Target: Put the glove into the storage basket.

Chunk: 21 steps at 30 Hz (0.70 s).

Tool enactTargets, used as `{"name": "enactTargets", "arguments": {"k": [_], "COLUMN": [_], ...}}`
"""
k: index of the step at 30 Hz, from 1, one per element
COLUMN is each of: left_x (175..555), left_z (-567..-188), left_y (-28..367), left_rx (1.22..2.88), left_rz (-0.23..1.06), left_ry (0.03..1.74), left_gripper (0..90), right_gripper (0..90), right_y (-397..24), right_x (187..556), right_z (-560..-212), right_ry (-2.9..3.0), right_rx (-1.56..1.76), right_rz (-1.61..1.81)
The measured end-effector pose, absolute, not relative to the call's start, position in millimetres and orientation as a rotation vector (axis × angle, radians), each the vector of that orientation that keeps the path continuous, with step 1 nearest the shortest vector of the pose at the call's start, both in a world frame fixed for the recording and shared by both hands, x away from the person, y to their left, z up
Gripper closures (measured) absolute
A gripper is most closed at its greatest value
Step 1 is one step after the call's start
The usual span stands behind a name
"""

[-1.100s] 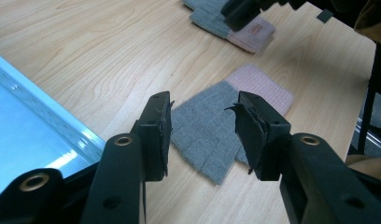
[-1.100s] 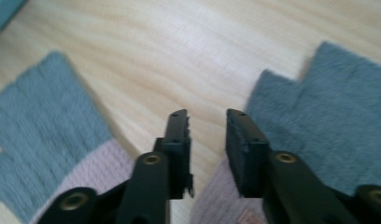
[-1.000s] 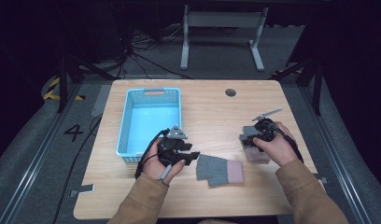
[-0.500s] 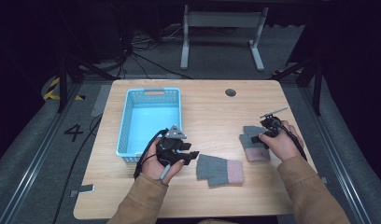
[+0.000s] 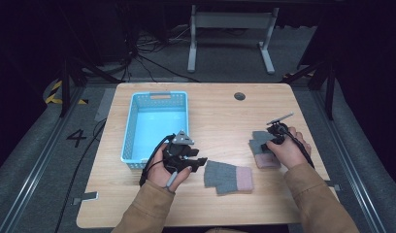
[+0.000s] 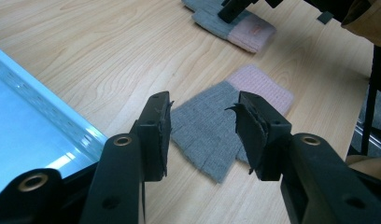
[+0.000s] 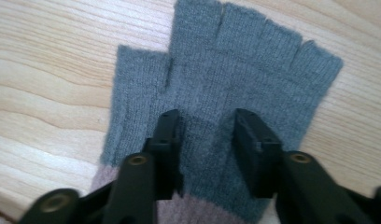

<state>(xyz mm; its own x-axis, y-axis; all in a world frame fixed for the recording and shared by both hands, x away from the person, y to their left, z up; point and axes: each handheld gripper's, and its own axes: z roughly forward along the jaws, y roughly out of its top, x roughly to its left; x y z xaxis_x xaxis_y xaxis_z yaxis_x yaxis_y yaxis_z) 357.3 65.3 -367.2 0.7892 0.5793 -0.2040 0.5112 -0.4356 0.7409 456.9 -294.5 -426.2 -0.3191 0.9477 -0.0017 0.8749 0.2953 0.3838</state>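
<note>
- Near middle of table (image 5: pixel 220 116): near glove (image 5: pixel 228 176) lies flat, grey finger end pointing left, pink cuff right; long axis runs left-right.
- Left gripper (image 5: pixel 198 162) hovers just left of that glove's finger end, jaws half open, nothing between them; glove straight ahead of it (image 6: pixel 212 130).
- Farther right: far glove (image 5: pixel 262 145), cuff toward the near edge, fingers pointing far.
- Right gripper (image 7: pixel 205 140) jaws have just been closing and bear down on grey knit above the cuff; whether fabric is pinched, can't tell.
- Far left: blue basket (image 5: pixel 133 126), closer to left hand; likely drop spot.
</note>
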Motion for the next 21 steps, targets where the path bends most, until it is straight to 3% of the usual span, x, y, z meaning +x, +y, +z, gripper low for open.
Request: {"name": "enactTargets", "arguments": {"k": [8,21], "left_x": [357,356], "left_z": [-367,-365], "left_y": [66,68], "left_rx": [2.113,2.110], "left_rz": [0.099,0.107], "left_ry": [0.807,0.806], "left_gripper": [56.1,56.2], "right_gripper": [85.7,86.2], "right_y": [-298,-301], "right_x": [459,446], "right_z": [-423,-389], "right_ry": [2.368,2.383], "right_rx": [1.693,1.600], "right_rz": [0.506,0.661]}}
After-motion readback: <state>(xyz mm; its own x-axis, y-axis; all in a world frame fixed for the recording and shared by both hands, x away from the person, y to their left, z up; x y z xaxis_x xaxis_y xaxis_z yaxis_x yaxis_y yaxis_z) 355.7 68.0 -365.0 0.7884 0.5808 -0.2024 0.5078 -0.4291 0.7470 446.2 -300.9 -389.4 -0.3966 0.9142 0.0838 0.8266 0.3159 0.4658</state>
